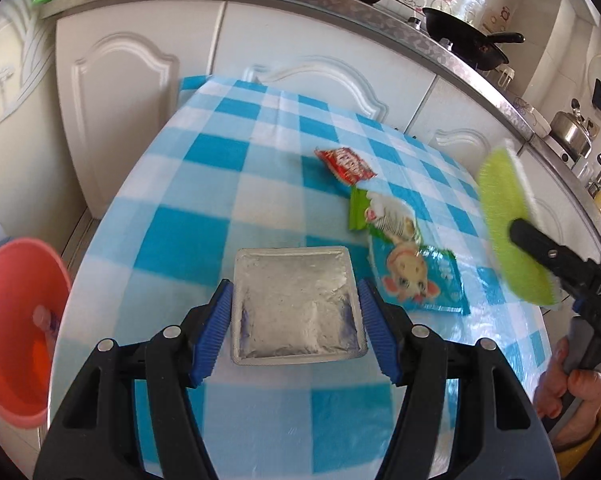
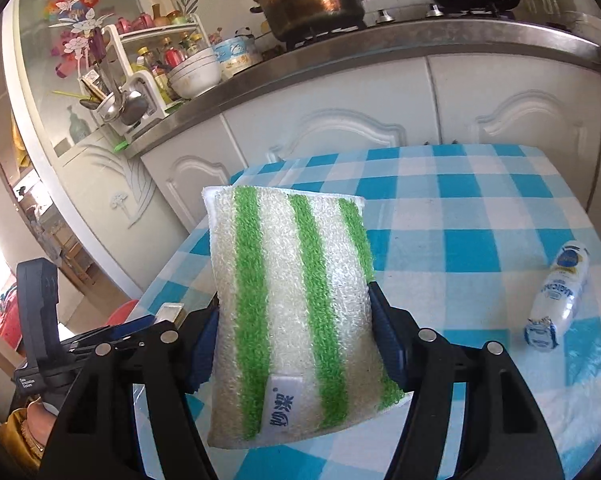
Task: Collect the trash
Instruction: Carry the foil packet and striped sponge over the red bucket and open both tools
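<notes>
Left gripper (image 1: 296, 328) was spread wide over the silver pouch (image 1: 298, 304), one blue pad on each side of it and neither clearly touching, so the step in hand looked like the pick-up of that pouch. The pouch lay flat on the table (image 1: 188, 232), toward its near edge, squarely between the pads. The next move, as I judged it, called for a short drop and a squeeze on the pouch's side edges, then a carry to the red bin (image 1: 16, 332) off the table's left edge. A flat, slippery pouch could slide out of a shallow pinch.

Right gripper (image 2: 290, 332) was clamped on the sponge (image 2: 288, 312), green stripes facing the camera, held up above the table near its right edge. Its job seemed to be wiping or waiting.

More trash was out there. The red wrapper (image 1: 345, 165) sat toward the far edge, the green wrapper (image 1: 380, 212) and blue wrapper (image 1: 416, 280) just right of the pouch, overlapping each other. A small bottle (image 2: 556, 296) lay on its side by the right edge, well apart from the sponge
</notes>
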Motion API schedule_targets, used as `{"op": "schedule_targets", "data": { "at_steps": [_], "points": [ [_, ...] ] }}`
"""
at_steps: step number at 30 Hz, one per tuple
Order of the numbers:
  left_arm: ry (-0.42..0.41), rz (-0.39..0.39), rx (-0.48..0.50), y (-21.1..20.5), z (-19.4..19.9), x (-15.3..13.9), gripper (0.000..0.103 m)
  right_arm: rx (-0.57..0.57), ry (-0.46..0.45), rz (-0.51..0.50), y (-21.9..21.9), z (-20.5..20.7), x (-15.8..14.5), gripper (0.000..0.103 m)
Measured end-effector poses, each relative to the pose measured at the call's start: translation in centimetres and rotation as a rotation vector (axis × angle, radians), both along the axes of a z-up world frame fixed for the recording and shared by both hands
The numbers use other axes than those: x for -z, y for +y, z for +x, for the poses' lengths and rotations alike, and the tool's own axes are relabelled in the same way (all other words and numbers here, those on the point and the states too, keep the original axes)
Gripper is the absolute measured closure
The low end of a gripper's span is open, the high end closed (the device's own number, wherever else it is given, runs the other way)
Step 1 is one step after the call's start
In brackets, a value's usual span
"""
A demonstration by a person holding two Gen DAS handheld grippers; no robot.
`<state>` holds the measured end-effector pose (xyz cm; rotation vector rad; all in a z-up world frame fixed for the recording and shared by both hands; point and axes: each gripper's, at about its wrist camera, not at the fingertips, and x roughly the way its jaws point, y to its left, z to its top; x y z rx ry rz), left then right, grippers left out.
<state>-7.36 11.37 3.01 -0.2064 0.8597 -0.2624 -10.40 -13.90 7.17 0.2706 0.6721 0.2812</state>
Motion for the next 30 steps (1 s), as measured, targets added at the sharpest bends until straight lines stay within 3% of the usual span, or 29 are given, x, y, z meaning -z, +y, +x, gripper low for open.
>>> {"op": "schedule_targets", "data": {
  "at_steps": [5, 10, 14, 18, 30],
  "points": [
    [-0.014, 0.011, -0.012, 1.1, -2.0, -0.1, 0.039, 0.301, -0.043, -0.012, -8.2, -4.7, -1.6, 0.036],
    [-0.022, 0.02, 0.0, 0.8, -2.3, -0.4, 0.039, 0.492, 0.044, 0.097, -17.7, -4.3, 0.8, 0.036],
    [-0.026, 0.038, 0.01, 0.2, -2.3, -0.5, 0.039, 0.498, 0.105, 0.196, -20.5, -2.4, 3.2, 0.036],
    [-0.023, 0.048, 0.002, 0.3, -2.3, -0.4, 0.039, 0.453, 0.149, 0.312, -19.9, -1.1, 5.6, 0.036],
    [-0.008, 0.036, -0.025, 1.9, -1.6, 0.1, 0.039, 0.144, 0.161, 0.207, -8.2, 6.1, 5.7, 0.036]
  ]
}}
